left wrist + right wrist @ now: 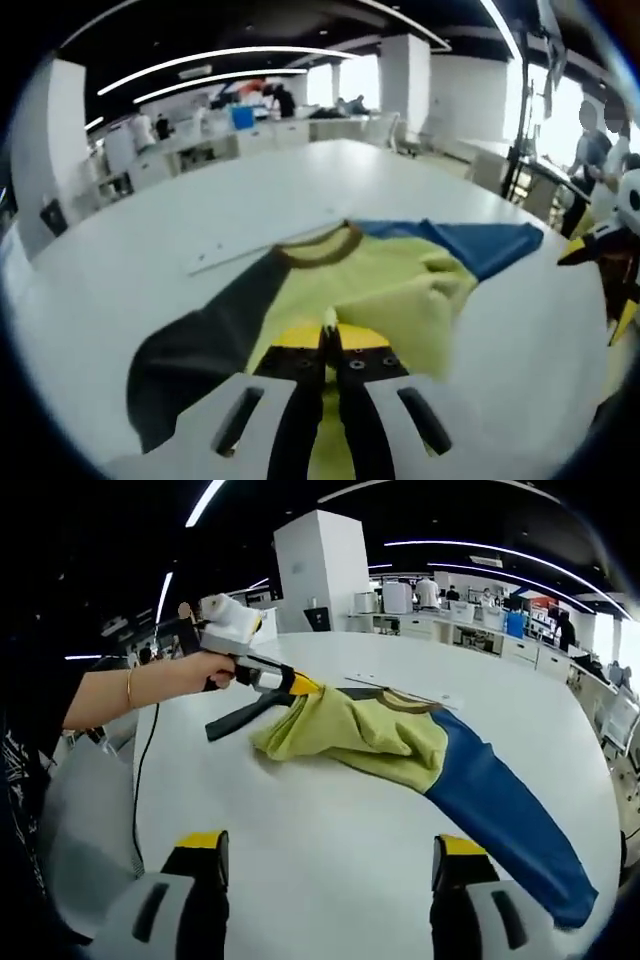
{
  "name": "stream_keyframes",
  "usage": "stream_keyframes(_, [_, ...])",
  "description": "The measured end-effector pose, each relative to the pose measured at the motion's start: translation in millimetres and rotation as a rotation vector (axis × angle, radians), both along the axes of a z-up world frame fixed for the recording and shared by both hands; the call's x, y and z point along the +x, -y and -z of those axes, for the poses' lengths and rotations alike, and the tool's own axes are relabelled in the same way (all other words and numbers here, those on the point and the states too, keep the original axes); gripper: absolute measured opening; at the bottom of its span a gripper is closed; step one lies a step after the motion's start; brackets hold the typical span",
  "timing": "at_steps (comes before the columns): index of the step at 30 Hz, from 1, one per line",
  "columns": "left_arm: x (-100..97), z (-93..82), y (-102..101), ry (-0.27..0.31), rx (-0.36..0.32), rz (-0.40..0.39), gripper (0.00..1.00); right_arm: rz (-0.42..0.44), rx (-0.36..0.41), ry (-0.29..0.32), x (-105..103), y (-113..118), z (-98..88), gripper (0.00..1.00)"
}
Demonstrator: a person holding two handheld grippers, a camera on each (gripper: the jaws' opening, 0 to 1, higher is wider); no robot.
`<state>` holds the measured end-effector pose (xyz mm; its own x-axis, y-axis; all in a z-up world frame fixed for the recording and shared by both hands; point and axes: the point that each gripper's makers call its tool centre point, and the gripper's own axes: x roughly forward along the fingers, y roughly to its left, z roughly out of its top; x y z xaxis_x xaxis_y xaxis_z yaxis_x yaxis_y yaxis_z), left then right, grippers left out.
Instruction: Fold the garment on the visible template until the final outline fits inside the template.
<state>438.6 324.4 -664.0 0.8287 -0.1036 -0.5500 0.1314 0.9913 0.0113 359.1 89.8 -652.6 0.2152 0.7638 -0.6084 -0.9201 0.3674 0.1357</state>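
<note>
Your right gripper [330, 875] hovers over the bare white table [300, 830], its jaws spread wide with nothing between them. Farther off lies the bunched yellow garment [360, 735], its blue sleeve [505, 815] trailing near and right. At far left, your left gripper [300, 687] pinches the garment's edge, held by your hand [205, 670].

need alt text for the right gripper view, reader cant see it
A person's hand holds the left gripper, shut on the edge of a yellow sweater lying bunched on a white table. The sweater's blue sleeve stretches toward the camera, and the right gripper hangs open above the bare tabletop.
</note>
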Motion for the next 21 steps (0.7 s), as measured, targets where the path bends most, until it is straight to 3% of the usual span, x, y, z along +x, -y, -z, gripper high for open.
stream_keyframes(4, [2.0,8.5,-4.4,-0.005,-0.014,-0.003,0.0,-0.023,0.0,0.002,-3.0,-11.9,2.9,0.79])
stream_keyframes(8, [1.2,17.6,-8.8,-0.026,0.016,-0.002,0.0,-0.042,0.008,-0.007,-5.4,-21.6,5.0,0.76])
stream_keyframes(21, [-3.0,33.9,-14.4,-0.061,0.019,-0.011,0.0,-0.067,0.005,-0.013,-7.4,-33.6,10.7,0.69])
